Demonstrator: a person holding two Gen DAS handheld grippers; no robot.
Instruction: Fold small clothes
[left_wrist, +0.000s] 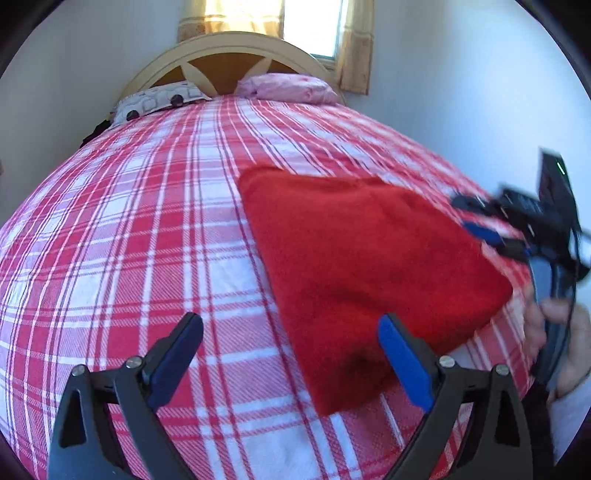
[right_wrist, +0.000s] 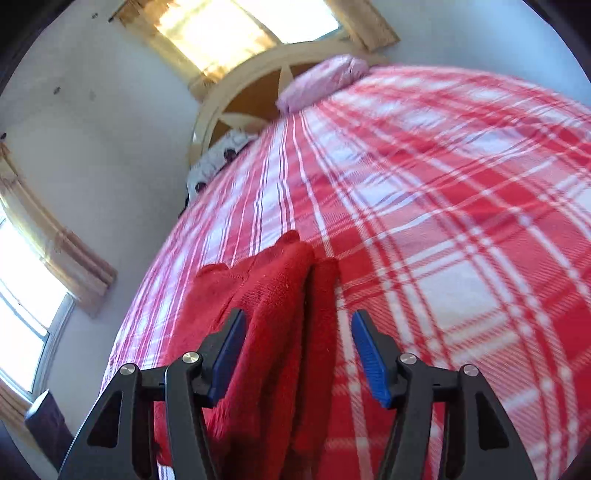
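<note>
A red knitted garment (left_wrist: 362, 258) lies folded flat on the red-and-white plaid bedspread (left_wrist: 129, 221). My left gripper (left_wrist: 291, 354) is open and empty, just above the bed at the garment's near left edge, its right finger over the cloth. My right gripper (left_wrist: 491, 236) shows at the garment's far right edge in the left wrist view. In the right wrist view the right gripper (right_wrist: 299, 350) is open, its jaws on either side of a raised fold of the red garment (right_wrist: 273, 314), not closed on it.
A patterned pillow (left_wrist: 159, 99) and a pink pillow (left_wrist: 288, 86) lie at the wooden headboard (left_wrist: 221, 55). A curtained window (left_wrist: 310, 26) is behind it. White walls flank the bed. Another window (right_wrist: 22, 295) is on the side wall.
</note>
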